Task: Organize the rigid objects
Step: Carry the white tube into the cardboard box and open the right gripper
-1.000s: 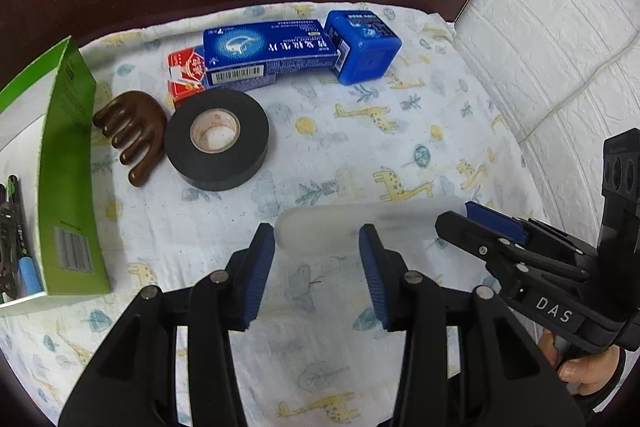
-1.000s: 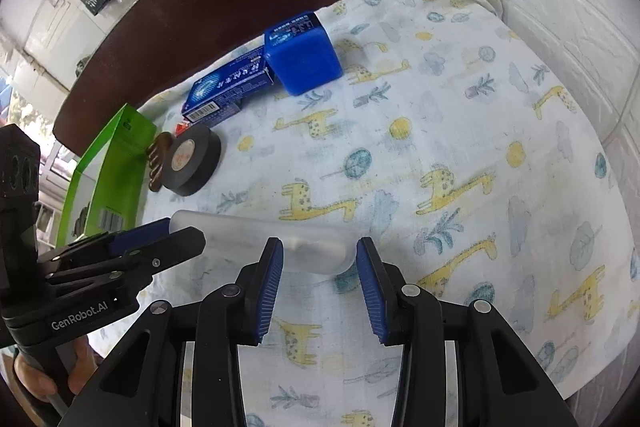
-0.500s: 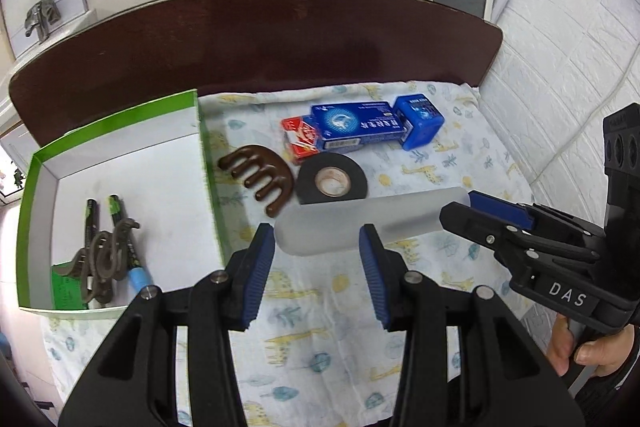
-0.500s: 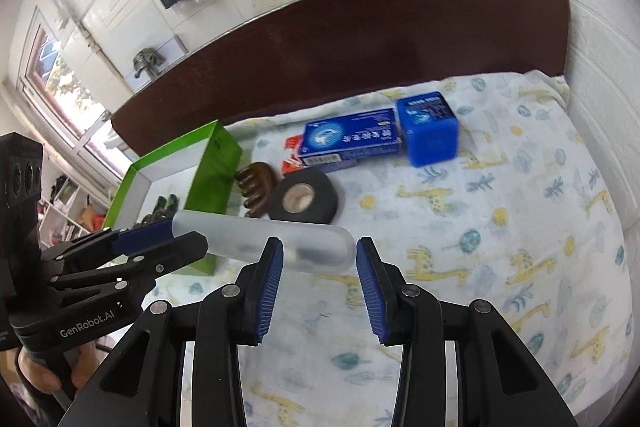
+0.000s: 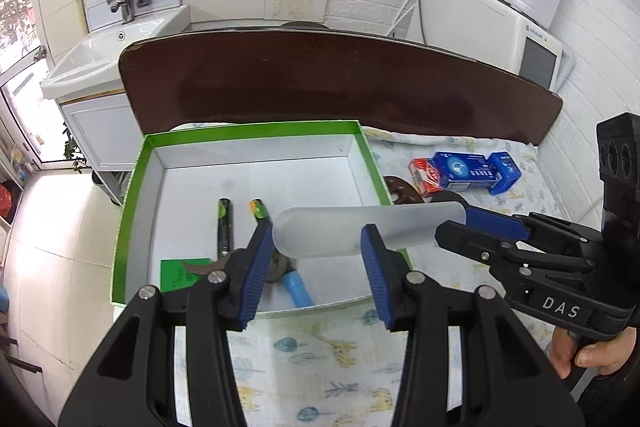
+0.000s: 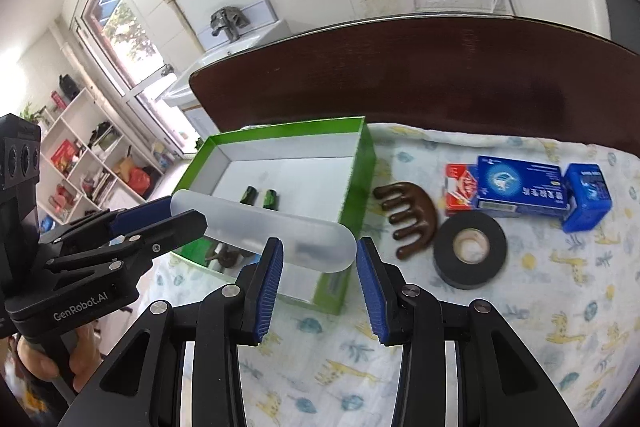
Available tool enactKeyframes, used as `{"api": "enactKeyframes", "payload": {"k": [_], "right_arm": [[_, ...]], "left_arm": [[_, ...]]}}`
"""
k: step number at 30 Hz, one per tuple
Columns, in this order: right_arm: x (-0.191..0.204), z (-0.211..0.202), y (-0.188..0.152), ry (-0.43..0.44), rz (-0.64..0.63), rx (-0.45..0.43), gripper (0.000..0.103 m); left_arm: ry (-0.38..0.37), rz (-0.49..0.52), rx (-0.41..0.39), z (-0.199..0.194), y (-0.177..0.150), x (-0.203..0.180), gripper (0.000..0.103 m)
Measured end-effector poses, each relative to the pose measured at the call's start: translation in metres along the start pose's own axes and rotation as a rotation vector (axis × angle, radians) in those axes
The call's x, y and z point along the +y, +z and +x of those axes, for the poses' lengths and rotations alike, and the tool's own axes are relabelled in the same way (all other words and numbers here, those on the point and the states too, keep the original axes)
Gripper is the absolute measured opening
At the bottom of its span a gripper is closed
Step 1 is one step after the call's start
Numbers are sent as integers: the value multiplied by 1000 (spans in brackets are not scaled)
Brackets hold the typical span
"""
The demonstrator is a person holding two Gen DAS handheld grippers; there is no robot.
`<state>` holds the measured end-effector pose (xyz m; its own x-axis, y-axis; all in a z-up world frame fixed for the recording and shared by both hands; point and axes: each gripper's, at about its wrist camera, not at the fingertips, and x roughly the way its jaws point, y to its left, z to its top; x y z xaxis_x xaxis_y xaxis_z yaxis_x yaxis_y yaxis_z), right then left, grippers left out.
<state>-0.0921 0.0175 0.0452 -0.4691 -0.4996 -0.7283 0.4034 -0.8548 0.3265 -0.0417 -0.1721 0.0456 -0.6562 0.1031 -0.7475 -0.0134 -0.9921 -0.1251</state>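
A frosted translucent tube (image 5: pixel 400 223) (image 6: pixel 256 223) hangs level in the air with a gripper at each end. My left gripper (image 5: pixel 314 239) is shut on its rounded end, and my right gripper (image 6: pixel 318 247) is shut on the other rounded end. Each gripper also shows in the other's view, the right gripper (image 5: pixel 456 217) at the right and the left gripper (image 6: pixel 184 213) at the left. The tube hovers over the near right part of the green box (image 5: pixel 252 129) (image 6: pixel 360 163), which has a white inside.
Inside the box lie green-handled shears (image 5: pixel 224 223) and a blue handle (image 5: pixel 296 287). On the giraffe-print cloth (image 6: pixel 520 327) to the right are a brown comb (image 6: pixel 412 219), black tape roll (image 6: pixel 470 249), red pack (image 6: pixel 460 191), long blue box (image 6: pixel 520 187) and blue cube (image 6: pixel 586 195). A dark headboard (image 5: pixel 320 83) stands behind.
Both grippers have carried the tube up and to the left, from low over the cloth to above the green box. The grip on the tube looks unchanged.
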Motion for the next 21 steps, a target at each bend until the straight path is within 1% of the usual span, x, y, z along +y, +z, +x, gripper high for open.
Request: {"api": "enactKeyframes", "payload": {"k": [6, 10, 17, 21], "right_arm": [[34, 35, 20, 23, -37, 26, 42], [46, 57, 30, 34, -51, 41, 42], [60, 92, 40, 38, -66, 84, 42], [62, 114, 44, 28, -65, 115, 42]], "left_arm": [[31, -47, 2, 7, 3, 36, 43], [41, -73, 7, 14, 5, 58, 44], [38, -124, 36, 37, 7, 91, 44], [20, -141, 55, 52, 8, 106, 44]]}}
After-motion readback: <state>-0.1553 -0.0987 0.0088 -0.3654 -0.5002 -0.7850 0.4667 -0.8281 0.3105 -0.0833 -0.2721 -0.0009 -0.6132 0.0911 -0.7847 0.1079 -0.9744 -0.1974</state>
